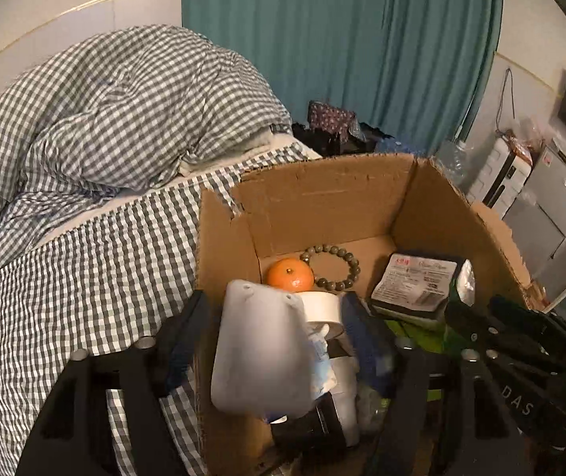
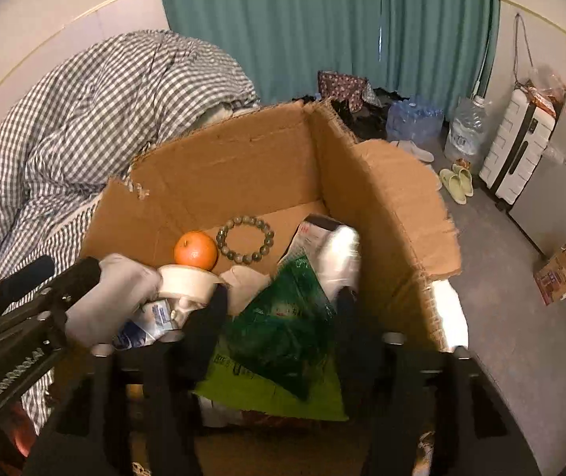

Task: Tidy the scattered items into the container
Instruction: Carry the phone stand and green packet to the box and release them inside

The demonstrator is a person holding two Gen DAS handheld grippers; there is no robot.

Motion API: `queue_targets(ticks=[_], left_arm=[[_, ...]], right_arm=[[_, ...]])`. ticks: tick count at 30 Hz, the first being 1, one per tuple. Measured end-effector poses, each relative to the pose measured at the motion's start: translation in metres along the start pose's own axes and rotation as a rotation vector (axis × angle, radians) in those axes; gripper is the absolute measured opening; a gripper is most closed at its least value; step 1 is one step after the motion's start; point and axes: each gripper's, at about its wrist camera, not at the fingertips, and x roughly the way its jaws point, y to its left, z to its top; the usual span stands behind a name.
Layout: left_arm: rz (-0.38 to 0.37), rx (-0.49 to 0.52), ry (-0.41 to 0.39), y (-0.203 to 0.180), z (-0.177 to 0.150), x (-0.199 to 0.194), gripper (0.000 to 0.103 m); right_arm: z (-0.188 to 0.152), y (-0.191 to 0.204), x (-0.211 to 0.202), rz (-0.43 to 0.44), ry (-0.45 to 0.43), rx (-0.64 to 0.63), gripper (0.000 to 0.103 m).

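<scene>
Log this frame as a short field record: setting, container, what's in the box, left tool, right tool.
setting: checked bedding, teal curtain
container: open cardboard box on the bed
contents: orange, bead bracelet, tape roll, green bag, wipes pack
left tool: above the box, a blurred white object between its fingers, contact unclear
right tool: above the box, over the green bag, grip unclear

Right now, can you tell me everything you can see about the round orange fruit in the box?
The round orange fruit is small, smooth-skinned and bright, like a tangerine, with a tiny dark stem dimple on top. It looks whole and unpeeled. It sits on the floor of the brown cardboard box, near the left wall, right beside the green bead bracelet and just behind a white roll of tape. No gripper touches it.
</scene>
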Motion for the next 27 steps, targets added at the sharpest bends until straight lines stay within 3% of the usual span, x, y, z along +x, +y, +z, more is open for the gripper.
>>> queue_targets(ticks=[5, 8, 13, 18, 27], left_arm=[[0.039, -0.013, -0.021, 0.007, -0.001, -0.012, 0.083], [0.068, -0.05, -0.02, 0.02, -0.006, -0.024, 0.092], [0.211, -0.143, -0.05, 0.049, -0.027, -0.061, 0.103], [0.353, -0.227, -0.075, 0.079, -0.061, -0.102, 0.103], [0.398, -0.325, -0.062, 0.115, -0.111, -0.136, 0.103]], right_arm=[[0.001, 0.001, -0.011, 0.002, -0.015, -0.001, 0.062], [-0.001, 0.007, -0.022, 0.015, -0.024, -0.01, 0.062], [-0.011, 0.027, -0.046, 0.058, -0.057, -0.067, 0.073], [-0.03, 0.057, -0.068, 0.132, -0.087, -0.169, 0.087], [-0.067, 0.102, -0.086, 0.204, -0.111, -0.269, 0.09]])
